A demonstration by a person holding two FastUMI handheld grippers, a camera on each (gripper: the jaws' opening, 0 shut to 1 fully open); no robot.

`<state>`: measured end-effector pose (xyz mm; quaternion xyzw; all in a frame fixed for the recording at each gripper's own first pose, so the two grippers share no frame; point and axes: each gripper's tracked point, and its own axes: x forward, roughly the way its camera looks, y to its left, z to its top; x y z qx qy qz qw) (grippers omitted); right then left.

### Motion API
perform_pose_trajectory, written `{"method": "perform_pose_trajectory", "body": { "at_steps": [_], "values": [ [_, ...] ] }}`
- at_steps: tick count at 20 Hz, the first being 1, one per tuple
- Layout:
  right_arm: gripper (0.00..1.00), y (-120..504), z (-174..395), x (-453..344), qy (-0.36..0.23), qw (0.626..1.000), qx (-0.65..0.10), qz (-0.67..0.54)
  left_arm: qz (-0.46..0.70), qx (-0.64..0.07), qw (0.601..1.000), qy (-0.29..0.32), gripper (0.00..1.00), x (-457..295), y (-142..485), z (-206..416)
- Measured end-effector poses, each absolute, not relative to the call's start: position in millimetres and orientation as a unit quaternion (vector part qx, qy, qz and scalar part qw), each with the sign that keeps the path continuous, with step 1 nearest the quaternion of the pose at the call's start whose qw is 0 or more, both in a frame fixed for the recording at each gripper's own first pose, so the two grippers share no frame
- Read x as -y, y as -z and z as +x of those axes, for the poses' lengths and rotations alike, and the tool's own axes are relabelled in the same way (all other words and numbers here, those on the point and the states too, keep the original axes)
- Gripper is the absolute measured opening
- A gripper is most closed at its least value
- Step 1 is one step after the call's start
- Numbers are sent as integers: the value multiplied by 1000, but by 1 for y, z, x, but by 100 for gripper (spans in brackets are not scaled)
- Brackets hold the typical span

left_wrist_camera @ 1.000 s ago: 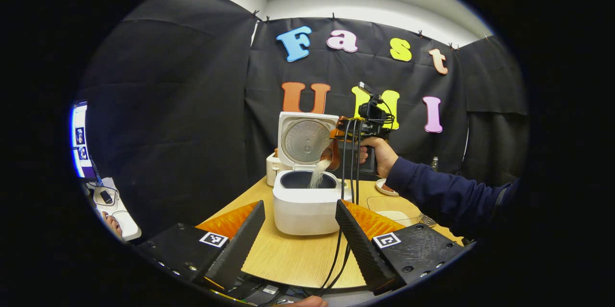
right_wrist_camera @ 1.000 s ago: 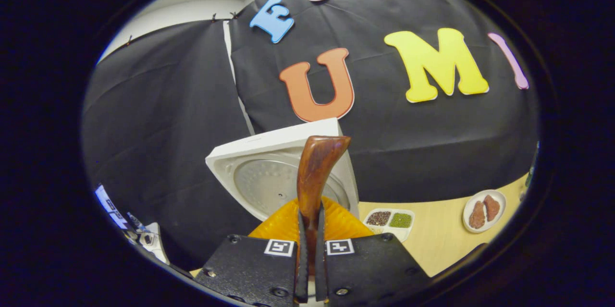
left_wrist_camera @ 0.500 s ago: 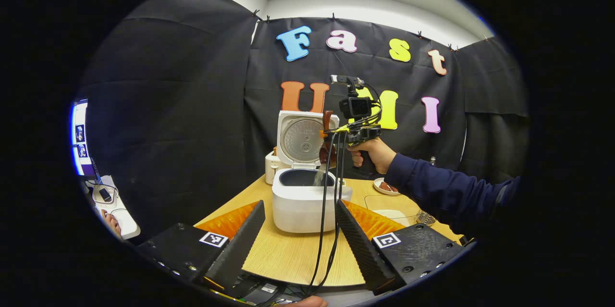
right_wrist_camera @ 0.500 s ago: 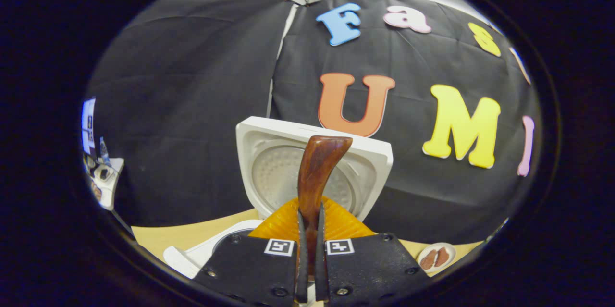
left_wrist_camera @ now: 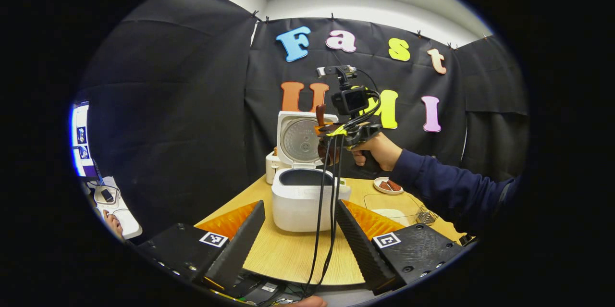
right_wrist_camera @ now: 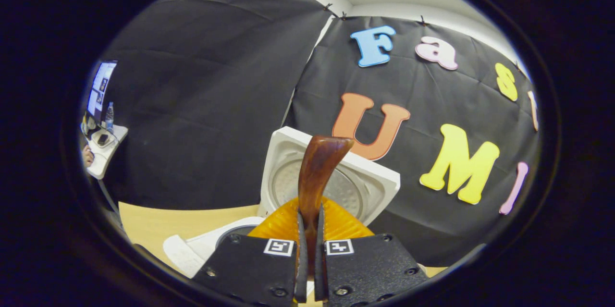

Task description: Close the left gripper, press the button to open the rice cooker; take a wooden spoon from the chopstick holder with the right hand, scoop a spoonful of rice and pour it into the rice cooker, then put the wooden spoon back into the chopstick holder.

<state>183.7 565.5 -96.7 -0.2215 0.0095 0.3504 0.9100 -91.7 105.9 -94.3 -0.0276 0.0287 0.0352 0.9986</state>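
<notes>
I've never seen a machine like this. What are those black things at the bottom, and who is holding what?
No robot here: a person holds a claw in each hand, and each claw carries a camera. The left gripper view looks past the open left claw at a wooden table with a white rice cooker, lid up. The hand across holds the right claw. In the right gripper view, that claw pinches a wooden spoon by its handle. A small plate of food sits behind.

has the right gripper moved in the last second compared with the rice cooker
Yes. In the left gripper view the right gripper, shut on the wooden spoon, has risen and leveled out against the rice cooker; rice no longer pours.
</notes>
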Motion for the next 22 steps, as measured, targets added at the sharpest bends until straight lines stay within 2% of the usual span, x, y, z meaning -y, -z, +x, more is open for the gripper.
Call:
{"method": "perform_pose_trajectory", "body": {
  "at_steps": [12,22],
  "values": [
    [11,55,130,-406,-315,931,-2,-185,-19,-2,999,-30,94,-78,77,-57],
    [12,30,122,-260,-231,967,24,-101,-10,-4,1000,-3,94,-25,76,-17]
  ]
}}
